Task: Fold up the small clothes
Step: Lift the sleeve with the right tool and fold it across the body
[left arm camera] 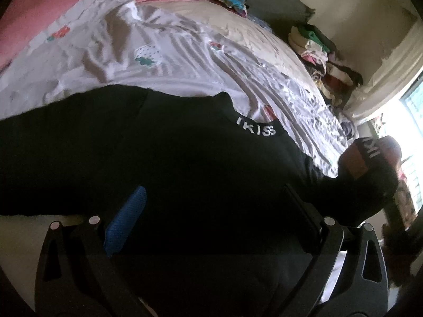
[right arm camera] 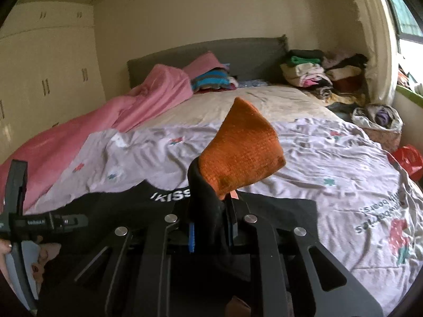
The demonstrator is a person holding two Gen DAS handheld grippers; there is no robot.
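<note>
Rumpled floral bedsheet [right arm camera: 330, 158]; right gripper [right arm camera: 211, 233] jaws pinch black knit garment [left arm camera: 158, 158]; left gripper [left arm camera: 211, 224] jaws spread wide.

Bed [right arm camera: 264, 97] carries everything I can see. Grey floral sheet [right arm camera: 330, 158] covers its near half, cream cover [right arm camera: 264, 105] beyond. Black garment [left arm camera: 158, 158] lies spread on the sheet at the near edge, white lettering on its band. Pink quilt [right arm camera: 119, 111] bunched along the left side. Striped folded pile [right arm camera: 211, 79] at the headboard [right arm camera: 251, 52]; heaped clothes [right arm camera: 312, 76] in the far right corner, possibly on the bed — edge unclear.
</note>
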